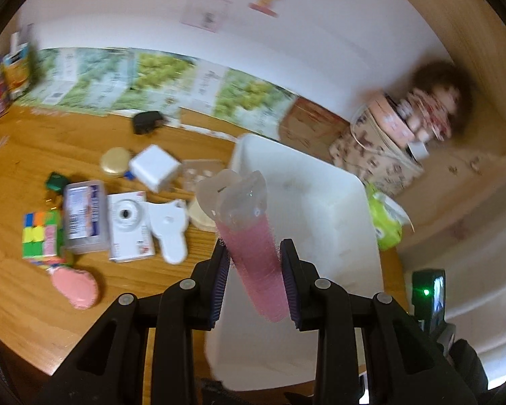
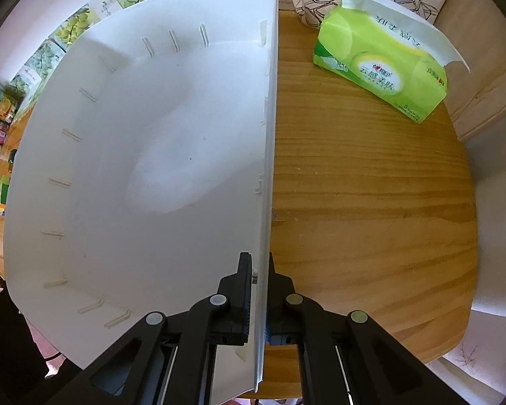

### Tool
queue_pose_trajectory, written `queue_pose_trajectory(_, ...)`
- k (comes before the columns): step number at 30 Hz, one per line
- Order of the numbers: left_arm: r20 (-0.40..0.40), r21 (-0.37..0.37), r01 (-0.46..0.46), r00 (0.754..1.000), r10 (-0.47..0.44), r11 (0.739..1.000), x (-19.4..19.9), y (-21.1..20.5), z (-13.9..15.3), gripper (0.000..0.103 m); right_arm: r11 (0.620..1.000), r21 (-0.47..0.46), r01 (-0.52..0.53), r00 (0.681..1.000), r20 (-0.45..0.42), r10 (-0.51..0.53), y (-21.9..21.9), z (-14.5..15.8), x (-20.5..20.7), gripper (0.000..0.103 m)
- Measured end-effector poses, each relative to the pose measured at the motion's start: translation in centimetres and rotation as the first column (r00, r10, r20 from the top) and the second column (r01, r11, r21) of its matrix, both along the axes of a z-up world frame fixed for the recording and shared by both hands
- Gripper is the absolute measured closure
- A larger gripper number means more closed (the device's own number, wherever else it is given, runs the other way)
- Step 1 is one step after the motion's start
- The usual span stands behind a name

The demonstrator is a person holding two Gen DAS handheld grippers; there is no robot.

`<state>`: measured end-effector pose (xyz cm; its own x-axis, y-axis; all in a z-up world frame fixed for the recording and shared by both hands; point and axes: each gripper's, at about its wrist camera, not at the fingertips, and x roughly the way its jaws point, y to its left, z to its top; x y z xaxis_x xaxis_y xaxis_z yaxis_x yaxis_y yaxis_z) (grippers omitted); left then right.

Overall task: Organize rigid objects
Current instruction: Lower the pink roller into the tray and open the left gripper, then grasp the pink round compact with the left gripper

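- In the left wrist view, the bin stands on the table at the centre right of the frame.
- The tube is between the fingers of the left gripper, in front of the bin.
- Left of the bin lie the puzzle cube, the flat box, the camera box and the cube charger.
- The tissue pack lies right of the bin.
- In the right wrist view, the right gripper clamps the bin's right wall at the lower centre, one finger inside, one outside.
- The tissue pack lies at the upper right, apart from the bin.
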<state>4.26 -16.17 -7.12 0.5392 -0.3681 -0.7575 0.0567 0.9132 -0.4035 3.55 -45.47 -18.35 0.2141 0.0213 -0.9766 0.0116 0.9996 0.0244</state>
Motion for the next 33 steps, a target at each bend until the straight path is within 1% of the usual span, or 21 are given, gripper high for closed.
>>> queue_pose_trajectory(3, -0.003, 0.036, 0.063, 0.998, -0.063, 0.997, 0.6, -2.4, 0.0, 0.070, 1.000, 0.008, 0.007, 1.000, -0.003, -0.007, 0.2, 0.0, -0.1, 0.099)
queue_pose_trajectory(8, -0.035, 0.060, 0.157, 0.987, -0.155, 0.986, 1.0, -5.5, -0.4, 0.069, 0.999, 0.041, 0.021, 1.000, -0.013, -0.020, -0.8, 0.0, 0.2, 0.099)
queue_pose_trajectory(11, -0.063, 0.077, 0.195, 0.980, -0.191, 0.978, 0.9, -6.9, -0.8, 0.068, 0.999, 0.039, 0.024, 1.000, -0.015, -0.024, -0.9, 0.0, 0.4, 0.099)
queue_pose_trajectory(13, -0.078, 0.082, 0.208, 0.976, -0.202, 0.975, 0.9, -7.2, -1.0, 0.065, 0.999, 0.036, 0.027, 1.000, -0.016, -0.026, -1.1, 0.0, 0.4, 0.099)
queue_pose_trajectory(14, -0.086, 0.091, 0.208, 0.976, -0.201, 0.974, 0.8, -7.3, -1.1, 0.059, 0.999, 0.035, 0.026, 1.000, -0.017, -0.026, -1.1, 0.0, 0.5, 0.099)
queue_pose_trajectory(15, -0.090, 0.097, 0.205, 0.976, -0.197, 0.974, 0.8, -7.3, -1.1, 0.048, 0.999, 0.033, 0.025, 1.000, -0.017, -0.025, -1.2, 0.2, 0.6, 0.099)
queue_pose_trajectory(16, -0.090, 0.101, 0.198, 0.978, -0.189, 0.975, 0.7, -7.2, -1.1, 0.042, 0.999, 0.032, 0.025, 1.000, -0.018, -0.024, -1.2, 0.2, 0.6, 0.099)
queue_pose_trajectory(17, -0.086, 0.105, 0.174, 0.982, -0.165, 0.979, 0.7, -6.7, -1.0, 0.032, 0.999, 0.032, 0.027, 0.999, -0.018, -0.027, -1.2, 0.2, 0.6, 0.099)
queue_pose_trajectory(18, -0.084, 0.108, 0.152, 0.986, -0.143, 0.982, 0.7, -6.3, -0.9, 0.028, 0.999, 0.031, 0.029, 0.999, -0.019, -0.028, -1.1, 0.3, 0.7, 0.099)
queue_pose_trajectory(21, -0.094, 0.123, 0.059, 0.994, -0.048, 0.991, 0.9, -4.3, -1.0, 0.028, 0.999, 0.026, 0.031, 0.999, -0.022, -0.031, -0.9, 0.3, 0.8, 0.099)
queue_pose_trajectory(22, -0.100, 0.131, 0.023, 0.995, -0.010, 0.991, 1.0, -3.5, -1.1, 0.028, 0.999, 0.024, 0.031, 0.999, -0.025, -0.030, -0.8, 0.4, 0.9, 0.099)
queue_pose_trajectory(25, -0.109, 0.129, -0.049, 0.992, 0.064, 0.990, 0.9, -1.2, -1.3, 0.028, 0.999, 0.021, 0.030, 0.999, -0.028, -0.030, -0.7, 0.4, 1.1, 0.099)
queue_pose_trajectory(28, -0.113, 0.122, -0.127, 0.983, 0.141, 0.984, 0.6, 1.2, -1.4, 0.028, 1.000, 0.012, 0.027, 0.999, -0.028, -0.026, -0.5, 0.4, 1.2, 0.099)
queue_pose_trajectory(30, -0.115, 0.123, -0.183, 0.974, 0.197, 0.975, 0.3, 3.0, -1.5, 0.028, 1.000, 0.010, 0.028, 0.999, -0.026, -0.028, -0.4, 0.4, 1.3, 0.099)
queue_pose_trajectory(33, -0.124, 0.121, -0.266, 0.952, 0.280, 0.956, -0.2, 5.7, -1.8, 0.028, 1.000, 0.003, 0.030, 0.999, -0.024, -0.030, -0.3, 0.6, 1.3, 0.099)
